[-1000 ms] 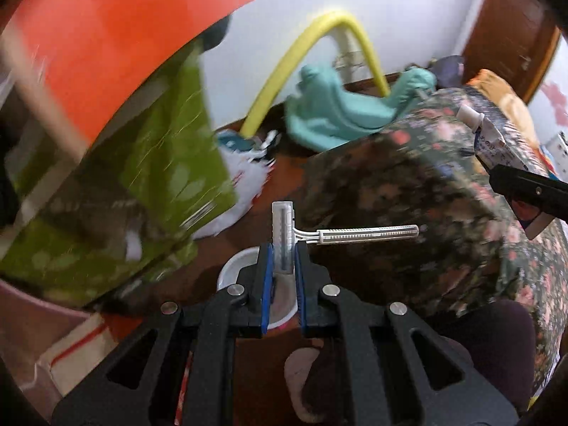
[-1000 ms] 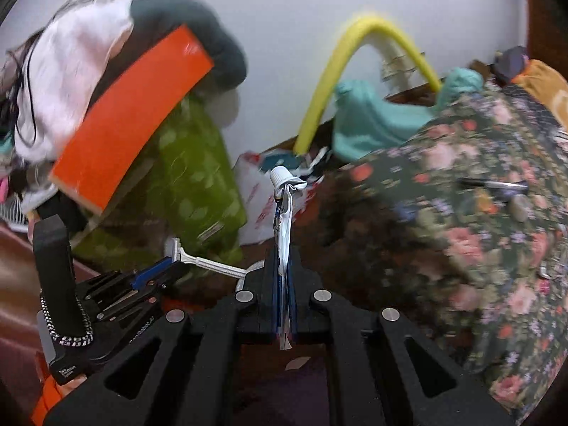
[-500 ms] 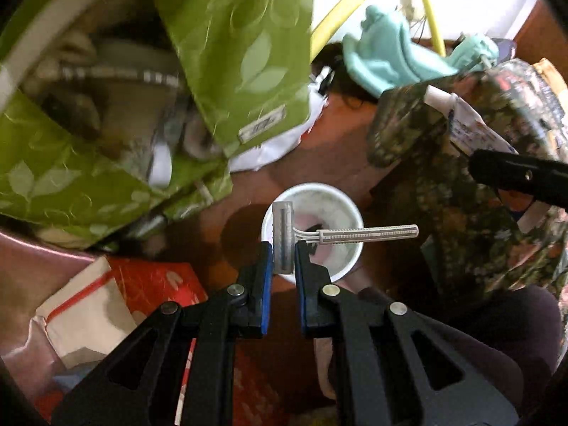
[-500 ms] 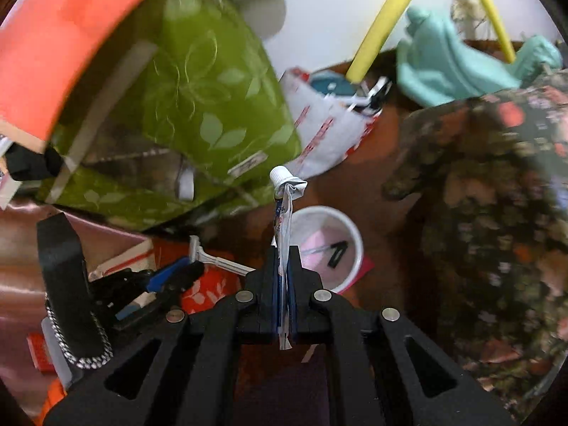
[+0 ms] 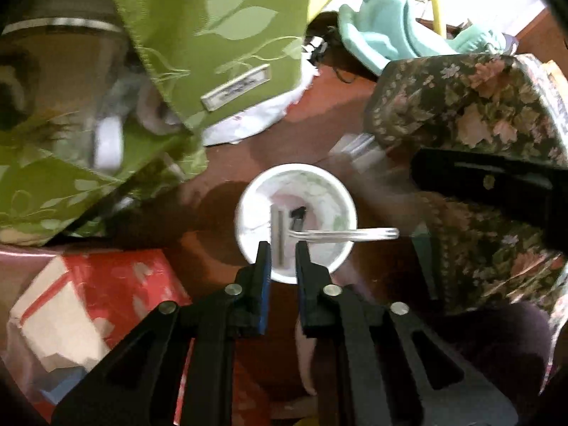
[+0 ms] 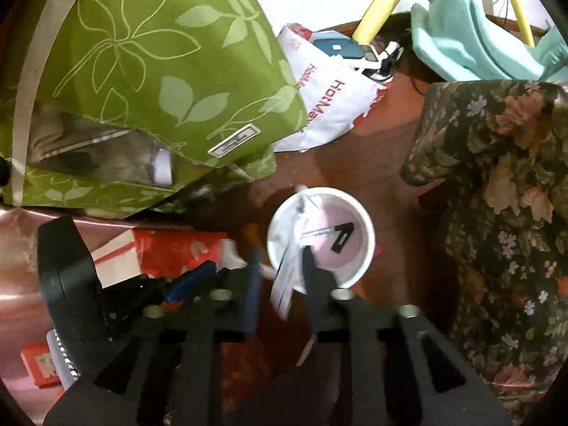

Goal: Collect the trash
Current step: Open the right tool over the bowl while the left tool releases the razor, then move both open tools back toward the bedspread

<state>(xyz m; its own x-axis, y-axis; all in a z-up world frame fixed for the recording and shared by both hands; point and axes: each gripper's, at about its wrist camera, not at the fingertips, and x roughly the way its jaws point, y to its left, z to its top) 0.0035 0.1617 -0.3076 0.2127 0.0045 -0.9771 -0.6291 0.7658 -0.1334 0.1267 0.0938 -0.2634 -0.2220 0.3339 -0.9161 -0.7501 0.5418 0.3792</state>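
A white cup (image 5: pixel 298 167) stands on the brown floor with a small black item (image 6: pixel 342 236) lying inside it. My left gripper (image 5: pixel 282 248) hangs just above the cup's near rim. Its jaws are opening, and the disposable razor (image 5: pixel 278 234) sits loose just past the pads, its handle reaching right over the rim. My right gripper (image 6: pixel 280 252) hovers at the near left edge of the cup (image 6: pixel 369 245). Its jaws are opening too. The squeezed toothpaste tube (image 6: pixel 285 269) is blurred between them, clear of the pads.
A green leaf-print bag (image 6: pixel 159 71) slumps at the upper left, beside a white shopping bag (image 6: pixel 326 106). Floral fabric (image 6: pixel 497 195) fills the right side. A red and white box (image 5: pixel 88 291) lies to the lower left. A teal plastic piece (image 6: pixel 461 35) and a yellow hose (image 6: pixel 383 7) are behind.
Both grippers have sunk and tipped down over the cup. The left jaws have parted from the razor head. The right jaws have spread and the tube has slipped loose.
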